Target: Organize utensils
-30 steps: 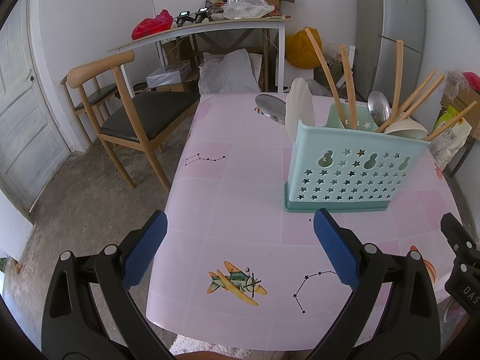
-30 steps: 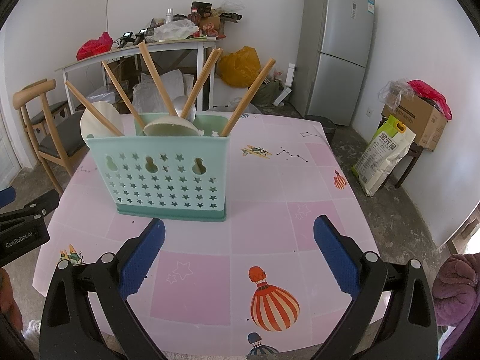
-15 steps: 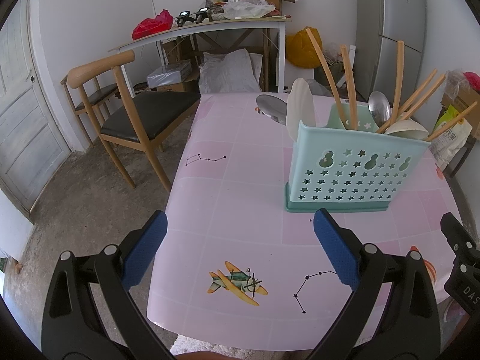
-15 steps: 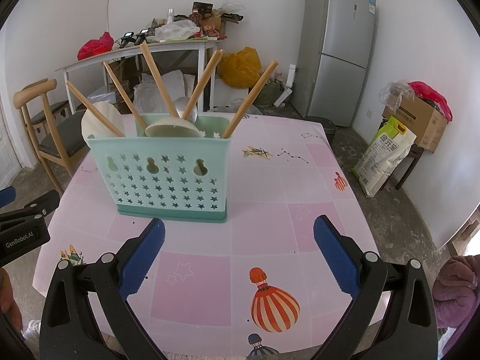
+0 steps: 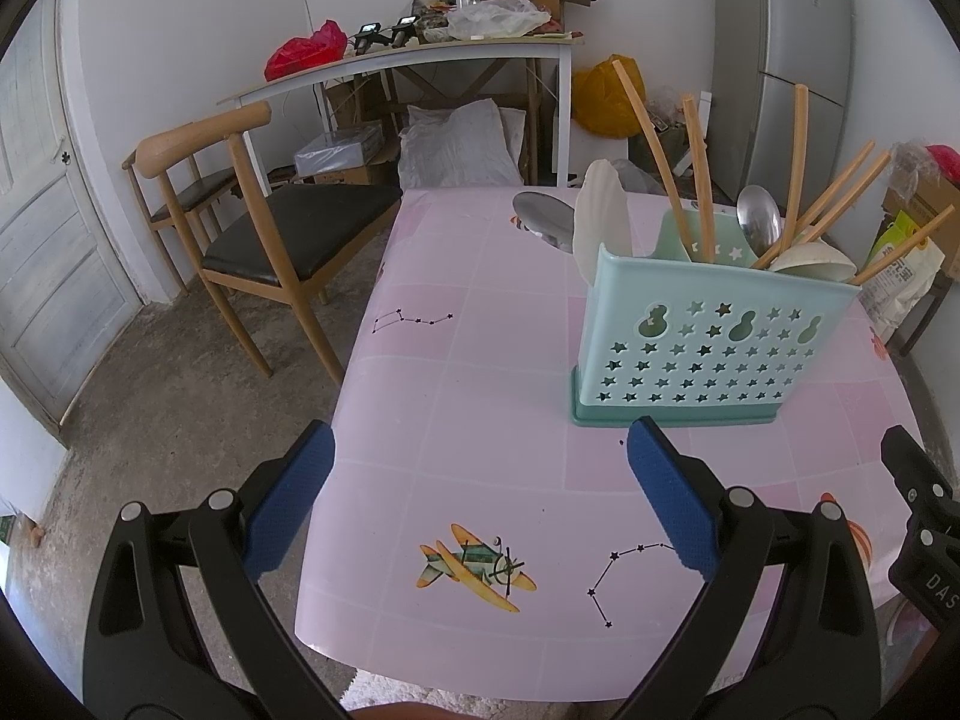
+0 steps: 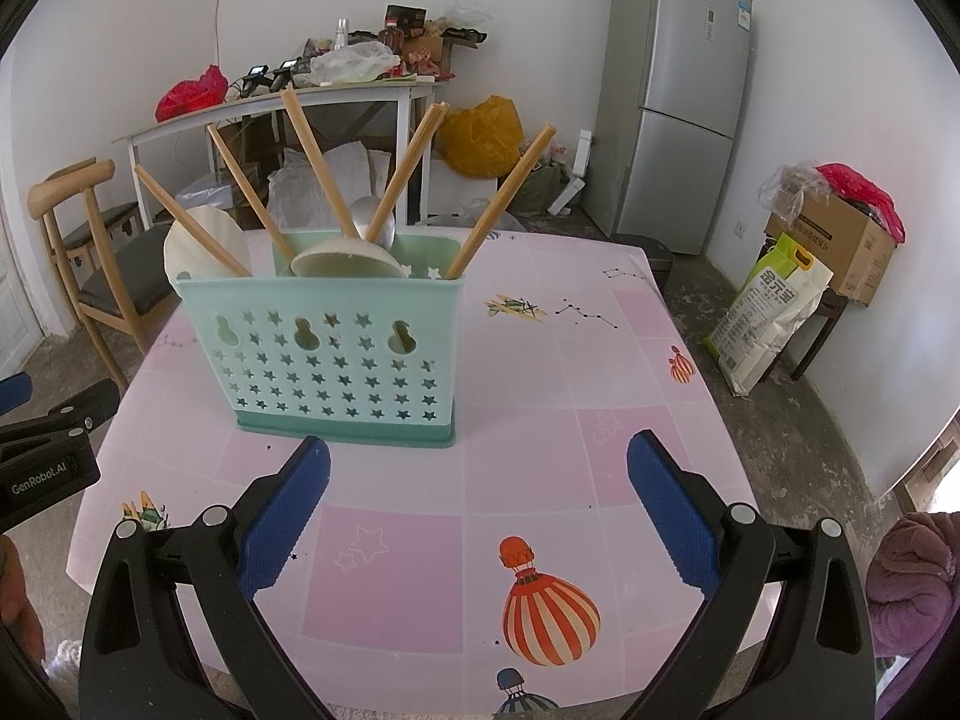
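Seemingly done: chopsticks (image 6: 312,147), spoons (image 6: 345,258) in caddy (image 6: 336,354) ahead of both tongs, left (image 5: 480,501) and right (image 6: 477,504), wide apart, empty.

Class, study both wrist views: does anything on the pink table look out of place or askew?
One metal spoon lies loose on the table behind the teal utensil holder, while the other utensils stand inside it. The chopsticks lean at scattered angles. Nothing is spilled or visibly damaged.
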A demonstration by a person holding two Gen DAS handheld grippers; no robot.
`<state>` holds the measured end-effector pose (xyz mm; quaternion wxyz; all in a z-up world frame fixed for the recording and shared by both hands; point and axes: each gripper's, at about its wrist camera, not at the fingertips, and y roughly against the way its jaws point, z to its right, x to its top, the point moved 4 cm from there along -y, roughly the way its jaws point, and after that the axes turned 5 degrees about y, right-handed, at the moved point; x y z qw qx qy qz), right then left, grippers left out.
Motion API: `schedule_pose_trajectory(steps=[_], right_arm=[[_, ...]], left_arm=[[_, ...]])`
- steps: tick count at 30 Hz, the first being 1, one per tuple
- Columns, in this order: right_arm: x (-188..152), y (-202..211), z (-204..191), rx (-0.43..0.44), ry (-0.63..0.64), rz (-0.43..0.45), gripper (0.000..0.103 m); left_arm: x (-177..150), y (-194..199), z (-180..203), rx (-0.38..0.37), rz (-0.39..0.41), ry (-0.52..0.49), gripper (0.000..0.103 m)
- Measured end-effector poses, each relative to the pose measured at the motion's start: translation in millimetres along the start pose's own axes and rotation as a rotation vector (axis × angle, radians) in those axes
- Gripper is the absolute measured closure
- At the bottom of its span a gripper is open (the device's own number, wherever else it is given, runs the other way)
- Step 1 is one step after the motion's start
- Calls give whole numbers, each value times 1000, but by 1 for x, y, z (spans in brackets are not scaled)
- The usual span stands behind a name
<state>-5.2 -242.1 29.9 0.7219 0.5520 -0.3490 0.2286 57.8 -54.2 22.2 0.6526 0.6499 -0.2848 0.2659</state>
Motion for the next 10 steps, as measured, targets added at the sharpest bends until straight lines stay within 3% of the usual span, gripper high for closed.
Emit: schedule_pose_trajectory(steps=[10], right_arm=[[0, 0, 0, -1, 0, 0, 7]], left_arm=[[-5, 2, -2, -3, -10, -6, 9]])
